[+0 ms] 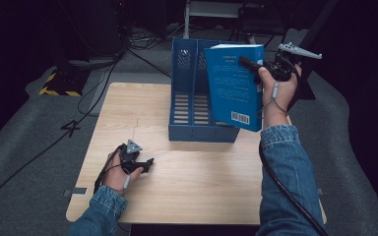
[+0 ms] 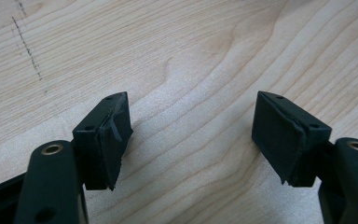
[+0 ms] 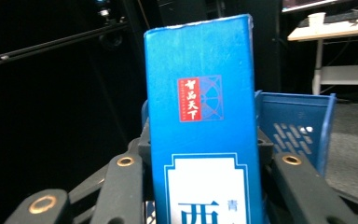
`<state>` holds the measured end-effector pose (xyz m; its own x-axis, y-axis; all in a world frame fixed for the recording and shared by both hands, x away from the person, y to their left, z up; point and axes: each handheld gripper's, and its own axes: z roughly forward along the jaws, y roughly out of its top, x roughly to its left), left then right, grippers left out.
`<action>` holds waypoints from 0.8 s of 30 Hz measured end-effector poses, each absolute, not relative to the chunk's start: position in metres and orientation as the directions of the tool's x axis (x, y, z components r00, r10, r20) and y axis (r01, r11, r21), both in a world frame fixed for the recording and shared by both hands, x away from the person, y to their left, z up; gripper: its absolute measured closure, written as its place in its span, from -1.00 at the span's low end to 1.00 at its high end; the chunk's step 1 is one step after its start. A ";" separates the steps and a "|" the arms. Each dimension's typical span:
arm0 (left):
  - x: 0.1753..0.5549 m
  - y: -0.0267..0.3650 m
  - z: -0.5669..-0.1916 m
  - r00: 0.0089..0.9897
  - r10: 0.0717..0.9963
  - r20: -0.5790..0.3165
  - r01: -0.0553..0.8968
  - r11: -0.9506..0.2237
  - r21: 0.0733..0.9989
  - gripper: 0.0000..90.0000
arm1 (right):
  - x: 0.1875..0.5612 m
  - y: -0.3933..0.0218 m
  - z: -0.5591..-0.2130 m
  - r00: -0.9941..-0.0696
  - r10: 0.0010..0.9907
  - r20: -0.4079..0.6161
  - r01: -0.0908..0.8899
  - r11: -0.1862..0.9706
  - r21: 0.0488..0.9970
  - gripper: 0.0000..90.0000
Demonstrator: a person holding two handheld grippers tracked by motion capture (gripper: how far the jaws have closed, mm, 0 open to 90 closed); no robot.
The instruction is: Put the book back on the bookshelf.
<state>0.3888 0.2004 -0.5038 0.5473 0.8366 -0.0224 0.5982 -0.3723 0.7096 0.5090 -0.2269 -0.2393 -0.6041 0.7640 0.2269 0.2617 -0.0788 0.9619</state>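
A blue book with a barcode on its back cover hangs tilted in the air over the right end of a blue file holder. My right gripper is shut on its upper right edge. In the right gripper view the book's spine, with a red label, stands upright between the jaws of my right gripper, and the file holder shows behind it. My left gripper rests low over the wooden table at the front left. In its own view the left gripper is open and holds nothing.
The file holder stands at the table's far middle, with several slots open at the top. A faint pencil line marks the wood. Cables and a yellow-black striped base lie on the grey floor at the left. A white desk stands far off.
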 end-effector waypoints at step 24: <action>0.389 0.200 -0.504 0.546 0.837 -0.021 0.598 -0.372 0.710 -0.36 | 0.545 -0.265 -0.264 -0.468 0.827 0.312 0.310 -0.177 0.934 0.36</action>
<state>0.3889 0.2002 -0.5038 0.5461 0.8374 -0.0214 0.5984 -0.3721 0.7096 0.5447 -0.2645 -0.2638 -0.4683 0.8266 0.3122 0.3100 -0.1772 0.9341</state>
